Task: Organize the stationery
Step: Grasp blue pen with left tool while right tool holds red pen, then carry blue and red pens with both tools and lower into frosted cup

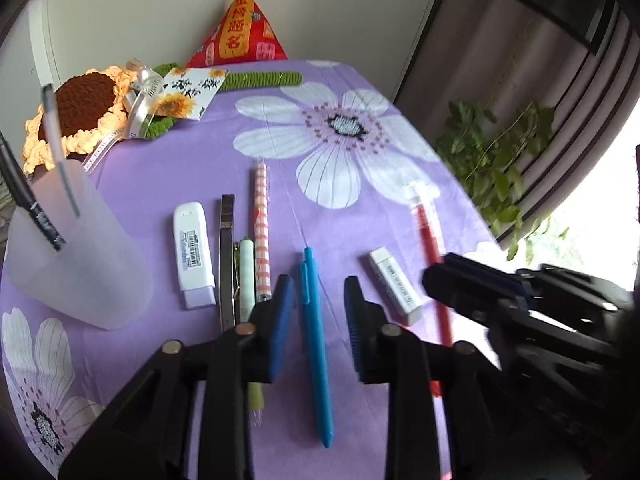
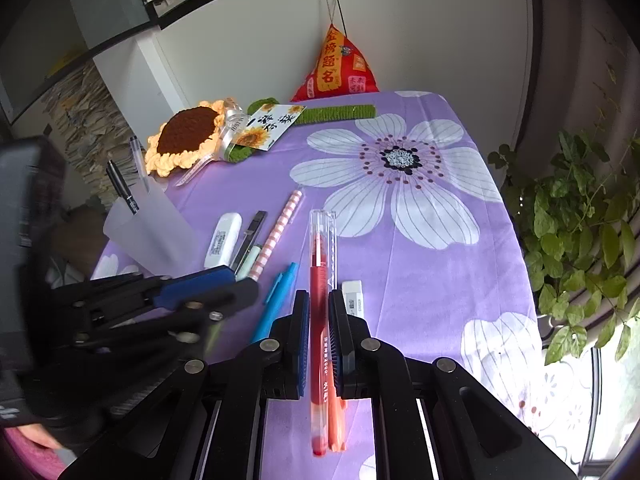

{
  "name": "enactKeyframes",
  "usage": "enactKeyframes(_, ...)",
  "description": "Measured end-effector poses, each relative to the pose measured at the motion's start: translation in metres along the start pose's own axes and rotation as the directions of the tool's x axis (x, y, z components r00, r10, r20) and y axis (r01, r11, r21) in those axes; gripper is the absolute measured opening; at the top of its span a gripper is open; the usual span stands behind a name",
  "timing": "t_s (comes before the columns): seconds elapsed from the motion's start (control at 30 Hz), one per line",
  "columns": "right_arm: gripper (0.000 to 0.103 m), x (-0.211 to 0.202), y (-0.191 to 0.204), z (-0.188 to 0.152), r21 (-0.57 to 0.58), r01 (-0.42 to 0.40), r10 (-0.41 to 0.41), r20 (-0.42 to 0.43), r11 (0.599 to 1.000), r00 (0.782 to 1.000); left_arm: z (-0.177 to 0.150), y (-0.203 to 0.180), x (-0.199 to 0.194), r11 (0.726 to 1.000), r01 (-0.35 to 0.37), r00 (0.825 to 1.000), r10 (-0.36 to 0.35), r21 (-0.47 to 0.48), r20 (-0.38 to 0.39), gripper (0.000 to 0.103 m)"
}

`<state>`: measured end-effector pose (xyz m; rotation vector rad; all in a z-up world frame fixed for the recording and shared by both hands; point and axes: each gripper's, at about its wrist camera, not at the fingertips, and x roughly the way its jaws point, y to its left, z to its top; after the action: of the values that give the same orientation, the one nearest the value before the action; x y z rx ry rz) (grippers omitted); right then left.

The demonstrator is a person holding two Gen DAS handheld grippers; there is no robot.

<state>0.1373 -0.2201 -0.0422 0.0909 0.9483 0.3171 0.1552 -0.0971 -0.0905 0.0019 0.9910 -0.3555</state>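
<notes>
Table under a purple cloth (image 1: pixel 224 168) printed with large white flowers. Right gripper (image 2: pixel 319 330): jaws clamped on a red pen (image 2: pixel 319 280), which runs lengthwise between the pads, its clear capped end pointing far and its other end toward the camera. Left gripper (image 1: pixel 319 312): jaws apart, pads touching nothing; a blue pen (image 1: pixel 316 344) lies flat on the cloth in the gap beneath them. Just right of the blue pen, a white eraser (image 1: pixel 394 286) in its sleeve. Left of the blue pen, side by side in a row: a pink-and-white checked pen (image 1: pixel 261 224), a pale green pen (image 1: pixel 247 272), a dark slim utility knife (image 1: pixel 227 256), and a white correction tape (image 1: pixel 193 254). Near left, a frosted translucent cup (image 1: pixel 84 264), upright, holding a black pen (image 1: pixel 34 208) and a clear-barrelled pen (image 1: pixel 56 148), both leaning. Far left, a crocheted sunflower (image 1: pixel 80 108) with a printed sunflower card (image 1: pixel 188 92) against it and a green crocheted stem (image 1: pixel 260 79) beyond. Far centre, a red pyramid-shaped pouch (image 1: pixel 240 32) with yellow characters against the wall. Right of the table, a leafy green plant (image 2: pixel 576 232).
</notes>
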Motion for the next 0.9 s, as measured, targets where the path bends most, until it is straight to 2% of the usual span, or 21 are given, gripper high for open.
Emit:
enactKeyframes(0.23,0.010,-0.007,-0.008,-0.005,0.018,0.016,-0.016,0.004,1.000,1.000,0.005,0.002,0.038,0.999,-0.047,0.996,0.047,0.002,-0.074,0.023)
enactKeyframes(0.27,0.010,-0.008,-0.009,-0.005,0.020,0.017,-0.017,0.006,1.000,1.000,0.006,0.002,0.041,0.998,-0.055,0.995,0.056,0.010,-0.079,0.021)
enactKeyframes(0.3,0.010,-0.009,-0.010,-0.005,0.022,0.017,-0.017,0.007,1.000,1.000,0.006,0.000,0.041,0.997,-0.066,0.995,0.068,0.026,-0.072,0.011)
enactKeyframes(0.37,0.010,-0.010,-0.012,-0.005,0.026,0.016,-0.016,0.010,1.000,1.000,0.009,0.001,0.042,0.998,-0.061,0.994,0.063,0.028,-0.086,0.010)
enactKeyframes(0.43,0.010,-0.011,-0.013,-0.004,0.030,0.017,-0.017,0.012,0.999,1.000,0.011,0.008,0.038,0.999,-0.031,0.996,0.030,-0.013,-0.086,0.010)
enactKeyframes(0.67,0.010,-0.011,-0.010,0.000,0.024,0.010,-0.011,0.023,1.000,1.000,0.018,0.016,-0.022,0.998,0.009,0.998,-0.005,-0.055,0.069,0.010)
enactKeyframes(0.83,0.010,-0.012,0.004,0.007,-0.001,-0.017,0.017,0.042,1.000,0.999,0.022,0.026,-0.067,0.997,0.008,0.982,0.007,-0.075,0.191,0.010)
enactKeyframes(0.9,0.010,-0.013,0.014,0.012,-0.020,-0.033,0.034,0.051,0.999,0.998,0.023,0.034,-0.086,0.996,-0.002,0.969,0.024,-0.090,0.247,0.010)
